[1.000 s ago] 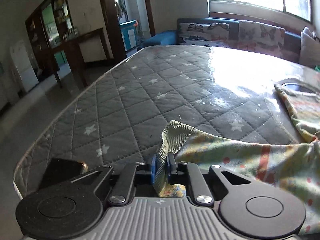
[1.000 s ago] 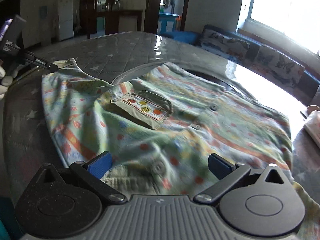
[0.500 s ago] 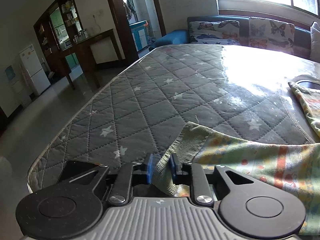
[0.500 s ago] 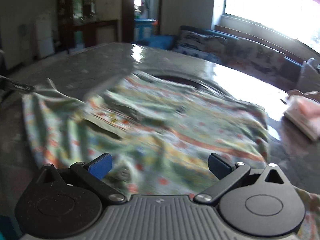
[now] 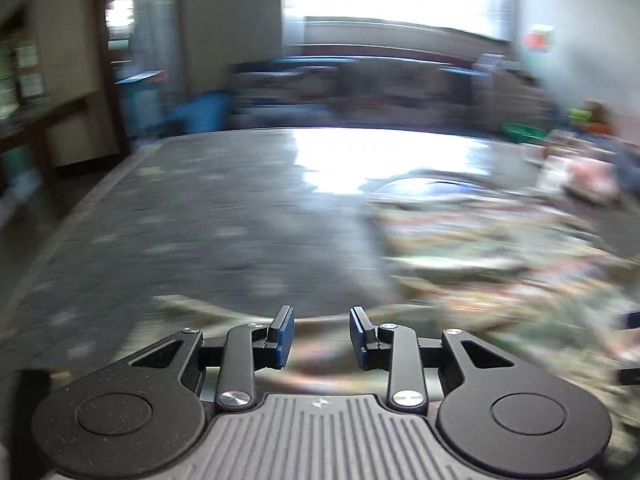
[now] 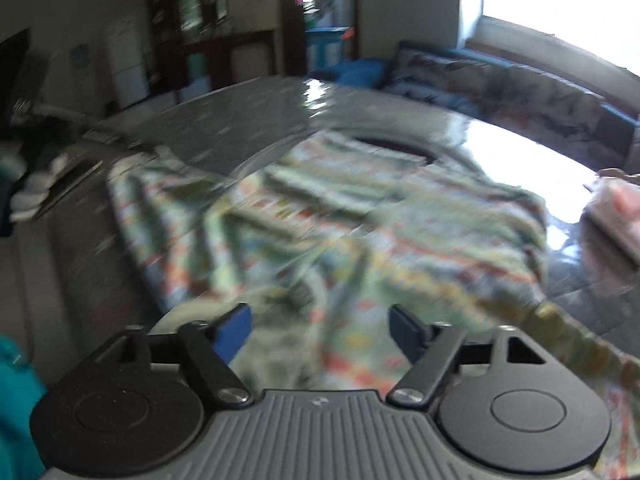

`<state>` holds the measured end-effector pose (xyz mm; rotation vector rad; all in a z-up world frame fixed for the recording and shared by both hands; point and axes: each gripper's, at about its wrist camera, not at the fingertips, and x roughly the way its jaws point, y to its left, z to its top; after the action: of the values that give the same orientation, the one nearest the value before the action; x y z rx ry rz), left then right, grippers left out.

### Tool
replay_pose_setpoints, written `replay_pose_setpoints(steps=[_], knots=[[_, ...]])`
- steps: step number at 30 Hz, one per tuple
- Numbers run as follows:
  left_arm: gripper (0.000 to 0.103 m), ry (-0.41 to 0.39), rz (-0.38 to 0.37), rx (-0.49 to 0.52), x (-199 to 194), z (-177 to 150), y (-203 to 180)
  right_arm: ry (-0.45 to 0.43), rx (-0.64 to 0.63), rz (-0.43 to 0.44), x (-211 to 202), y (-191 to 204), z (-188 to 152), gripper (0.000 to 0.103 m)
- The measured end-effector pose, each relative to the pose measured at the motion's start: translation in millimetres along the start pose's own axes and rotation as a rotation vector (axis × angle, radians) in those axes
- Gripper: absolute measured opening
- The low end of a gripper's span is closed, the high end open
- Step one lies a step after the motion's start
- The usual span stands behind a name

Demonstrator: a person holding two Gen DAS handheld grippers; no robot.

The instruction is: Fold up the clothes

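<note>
Sofa [image 6: 500, 80] shows sharply only behind the right tool [image 6: 320, 330].

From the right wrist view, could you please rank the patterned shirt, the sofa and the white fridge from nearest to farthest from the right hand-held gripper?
1. Patterned shirt, directly under the right hand-held gripper.
2. Sofa, beyond the bed, right.
3. White fridge, far left; too close to call against the sofa.

Shirt [image 6: 340, 240]: pale green, orange/red/yellow spotted stripes, spread open and rumpled on the table, blurred in both views. In right wrist view it lies ahead of and under the fingers [image 6: 234, 330], hem end nearest, between them without touching. In left wrist view its edge [image 5: 500, 264] runs below and right of the fingers.
</note>
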<state>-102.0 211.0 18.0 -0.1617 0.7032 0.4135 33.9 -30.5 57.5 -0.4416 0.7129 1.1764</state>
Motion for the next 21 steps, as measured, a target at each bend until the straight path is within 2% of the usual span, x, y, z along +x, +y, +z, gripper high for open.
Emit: replay_pose_setpoints(steps=[3,4,5,7,8,9,11,13,17,21], knots=[[0.035,0.001,-0.187,0.076,-6.6,-0.5,-34.0,-0.003,-0.046,0.059,-5.9,19.3,-6.3,0.056],[0.036,0.002,-0.24,0.098,-9.1,-1.3,-44.4,-0.002,-0.057,0.072,-5.1,24.0,-8.0,0.049],[0.037,0.004,-0.293,0.119,-11.6,-2.2,-54.7,0.006,-0.061,0.076,-1.9,27.0,-9.2,0.041],[0.045,0.017,-0.398,0.17,-16.9,-5.0,-73.6,0.034,-0.061,0.067,7.6,30.7,-12.6,0.034],[0.047,0.019,-0.425,0.197,-19.6,-8.3,-81.8,0.037,-0.051,0.064,10.5,29.7,-14.0,0.032],[0.048,0.02,-0.452,0.223,-22.2,-11.6,-89.9,0.034,-0.035,0.066,10.7,26.9,-13.7,0.029],[0.049,0.028,-0.495,0.274,-27.0,-19.5,-106.7,0.028,0.003,0.067,9.4,20.3,-12.9,0.012],[0.049,0.038,-0.54,0.322,-30.8,-27.0,-120.6,0.026,0.049,0.066,6.8,12.9,-12.4,0.007],[0.049,0.045,-0.594,0.417,-32.3,-36.6,-138.4,-0.001,0.122,0.066,-5.4,-1.8,-12.6,0.003],[0.049,0.07,-0.557,0.514,-21.2,-47.0,-152.5,-0.011,0.204,0.065,-11.4,-18.8,-13.2,0.002]])
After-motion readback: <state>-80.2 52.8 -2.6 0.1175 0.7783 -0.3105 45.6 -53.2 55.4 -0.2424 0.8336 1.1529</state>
